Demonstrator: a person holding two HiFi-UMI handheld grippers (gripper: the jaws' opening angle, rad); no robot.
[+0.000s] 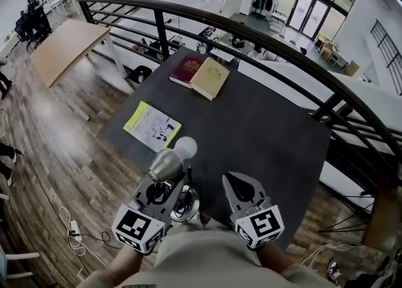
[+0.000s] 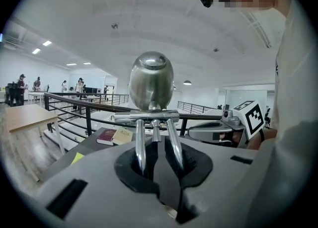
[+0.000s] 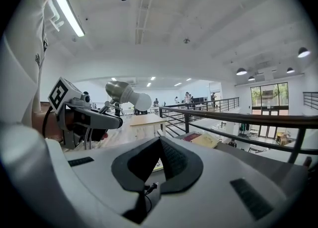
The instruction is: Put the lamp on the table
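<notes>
Lamp (image 1: 166,166) clamped in left hand-held gripper (image 1: 164,187) (by its rods), right hand-held gripper (image 1: 235,183) closed

Your left gripper (image 1: 164,187) is held low, right in front of your body, with its jaws pinched on the lamp (image 2: 151,80) by its thin metal rods (only a narrow gap). Your right gripper (image 1: 240,185) is just beside it, jaws together with nothing between them.

Dark table (image 1: 270,130) w/ books (image 1: 210,78), booklet (image 1: 152,127)
</notes>
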